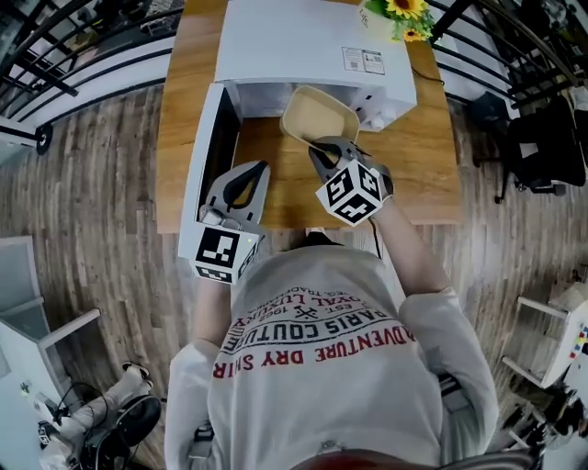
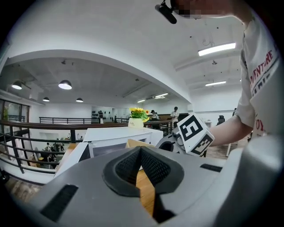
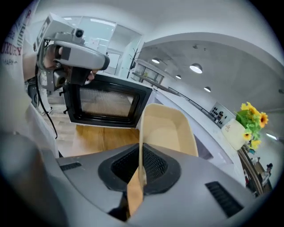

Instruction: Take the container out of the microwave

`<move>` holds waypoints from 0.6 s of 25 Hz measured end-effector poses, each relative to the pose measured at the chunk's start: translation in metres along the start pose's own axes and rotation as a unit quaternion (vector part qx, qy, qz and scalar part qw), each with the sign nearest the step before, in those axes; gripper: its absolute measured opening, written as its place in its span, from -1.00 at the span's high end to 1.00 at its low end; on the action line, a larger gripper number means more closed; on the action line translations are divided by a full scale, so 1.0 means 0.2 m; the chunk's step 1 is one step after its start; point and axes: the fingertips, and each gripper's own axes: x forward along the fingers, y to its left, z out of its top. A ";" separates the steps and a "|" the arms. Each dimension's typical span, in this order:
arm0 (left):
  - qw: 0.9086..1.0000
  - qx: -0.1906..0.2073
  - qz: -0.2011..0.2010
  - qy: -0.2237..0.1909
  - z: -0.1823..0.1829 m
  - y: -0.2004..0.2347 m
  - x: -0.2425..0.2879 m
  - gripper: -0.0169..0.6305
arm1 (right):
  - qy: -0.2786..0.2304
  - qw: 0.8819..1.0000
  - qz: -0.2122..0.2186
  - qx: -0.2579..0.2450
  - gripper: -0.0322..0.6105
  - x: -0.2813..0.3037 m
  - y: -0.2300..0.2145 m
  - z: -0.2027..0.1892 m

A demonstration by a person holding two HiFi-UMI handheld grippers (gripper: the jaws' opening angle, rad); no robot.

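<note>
We see our right gripper closed tight on the near wall of the beige container, the thin wall pinched between its pads. The container is empty and sits lifted at the mouth of the white microwave, above the wooden desk. The microwave door stands swung open to the left. Our left gripper hangs just beside that door, apart from the container, its jaws drawn together with nothing between them. A pot of yellow flowers stands on the desk's far right corner.
</note>
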 end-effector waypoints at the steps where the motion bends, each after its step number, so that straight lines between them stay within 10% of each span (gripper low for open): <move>1: 1.000 0.003 -0.006 -0.001 0.01 -0.01 0.00 0.91 | -0.009 1.000 -0.009 0.013 0.78 -0.04 0.00 0.01; 15: 0.998 0.032 -0.035 -0.040 0.17 -0.06 -0.02 0.91 | -0.165 0.959 -0.159 0.165 0.78 -0.63 -0.15 0.15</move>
